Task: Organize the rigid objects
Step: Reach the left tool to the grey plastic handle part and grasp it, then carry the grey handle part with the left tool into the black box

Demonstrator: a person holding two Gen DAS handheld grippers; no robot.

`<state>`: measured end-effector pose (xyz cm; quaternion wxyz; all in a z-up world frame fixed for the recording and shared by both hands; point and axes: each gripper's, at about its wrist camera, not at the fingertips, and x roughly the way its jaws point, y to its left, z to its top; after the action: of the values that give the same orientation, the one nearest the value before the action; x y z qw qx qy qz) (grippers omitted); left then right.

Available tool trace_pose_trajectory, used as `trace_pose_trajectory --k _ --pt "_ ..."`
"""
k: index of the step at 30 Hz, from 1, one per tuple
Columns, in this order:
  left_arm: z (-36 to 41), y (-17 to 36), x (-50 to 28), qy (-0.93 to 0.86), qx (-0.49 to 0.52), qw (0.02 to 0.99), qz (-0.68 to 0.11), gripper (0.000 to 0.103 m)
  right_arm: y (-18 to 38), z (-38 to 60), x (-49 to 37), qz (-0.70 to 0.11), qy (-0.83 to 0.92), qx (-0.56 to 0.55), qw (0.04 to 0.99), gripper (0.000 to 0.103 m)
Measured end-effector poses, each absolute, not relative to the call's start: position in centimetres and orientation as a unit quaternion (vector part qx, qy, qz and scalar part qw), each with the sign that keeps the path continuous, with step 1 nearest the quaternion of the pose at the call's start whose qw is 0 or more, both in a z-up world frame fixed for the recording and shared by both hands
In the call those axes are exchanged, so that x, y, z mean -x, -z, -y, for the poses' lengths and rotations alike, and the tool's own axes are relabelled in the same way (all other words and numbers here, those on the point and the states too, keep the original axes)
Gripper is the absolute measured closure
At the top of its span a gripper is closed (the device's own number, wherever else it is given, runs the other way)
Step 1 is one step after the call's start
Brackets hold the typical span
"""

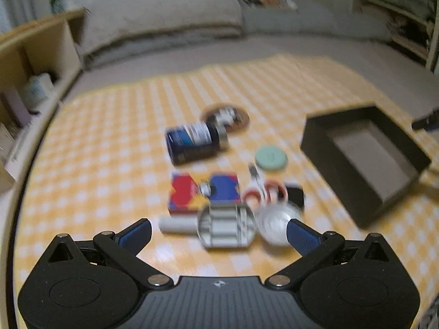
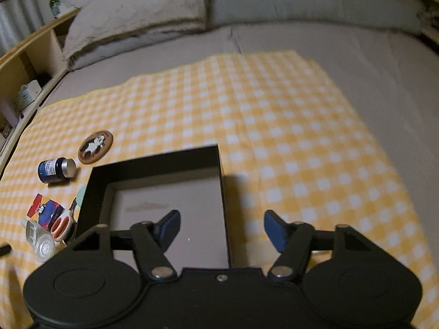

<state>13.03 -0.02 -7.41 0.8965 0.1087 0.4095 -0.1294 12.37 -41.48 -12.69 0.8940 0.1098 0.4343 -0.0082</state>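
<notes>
You had a yellow-and-white checked cloth [image 2: 274, 115] spread under everything. The open box [image 2: 153, 164] was black outside with a grey floor. To its left lay a dark blue jar [image 2: 55, 170] with a silver lid, a brown round coaster [image 2: 95, 147], a mint-green disc [image 1: 271, 157] and a red, blue and yellow card box [image 1: 204, 193], though blur left its print unclear. Both grippers' pads [image 2: 170, 229] were blue.

I count one black box [image 2: 153, 164], one blue jar [image 1: 193, 141], one round coaster [image 2: 95, 146], one mint disc [image 1: 271, 156], one card pack [image 1: 204, 193].
</notes>
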Motion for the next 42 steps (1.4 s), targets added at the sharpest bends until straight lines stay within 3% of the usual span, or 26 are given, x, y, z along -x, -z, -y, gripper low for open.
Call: trace_pose_trajectory --k 6,14,35,37,40,42 --pt "0.6 9.9 -13.3 0.149 -0.124 0.867 -0.460 0.001 14.0 41.3 -13.7 -0.466 -0.002 -0.112 0.878 0.056" --pt "0.8 12.0 -14.4 0.149 -0.135 0.855 -0.478 0.015 15.6 40.6 -15.1 -0.488 -0.001 -0.108 0.866 0.076" --pt "2.1 13.7 -17.7 0.122 -0.146 0.864 -0.466 0.029 15.9 40.2 -16.1 -0.492 -0.001 -0.079 0.867 0.079" --pt "2.1 13.7 -17.7 0.123 -0.146 0.864 -0.466 0.035 15.8 40.1 -16.1 -0.493 -0.003 -0.075 0.867 0.079" --pt "1.9 13.5 -17.8 0.125 -0.139 0.863 -0.469 0.037 15.7 40.1 -16.2 -0.494 -0.001 -0.070 0.866 0.082" --pt "2.0 13.4 -17.6 0.124 -0.137 0.863 -0.471 0.037 15.7 40.2 -16.3 -0.497 0.001 -0.071 0.865 0.090"
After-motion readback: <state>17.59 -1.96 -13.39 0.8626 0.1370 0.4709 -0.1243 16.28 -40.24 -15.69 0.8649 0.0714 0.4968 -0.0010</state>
